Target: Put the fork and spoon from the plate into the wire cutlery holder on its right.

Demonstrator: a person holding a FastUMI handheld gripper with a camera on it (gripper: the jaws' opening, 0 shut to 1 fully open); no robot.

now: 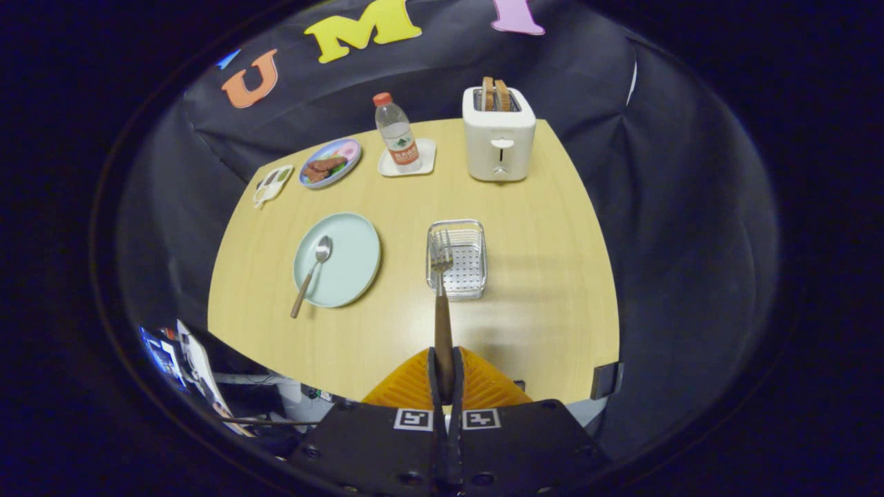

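Fingers of the gripper (443, 376) clench the wooden-handled steel fork (441, 304) by its handle, tines over the wire cutlery holder (457, 259). Stiff, light, probably slippery; the matching spoon (313, 273) lies on the pale green plate (356, 255).

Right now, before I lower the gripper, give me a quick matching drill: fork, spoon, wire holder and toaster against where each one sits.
Things:
1. fork
2. spoon
3. wire holder
4. toaster

Places:
A. on the pale green plate
B. at the far edge of the table, two slices in it
C. clamped in the gripper, tines over the holder
D. right of the plate, just ahead of the gripper

Pairs: 1-C, 2-A, 3-D, 4-B
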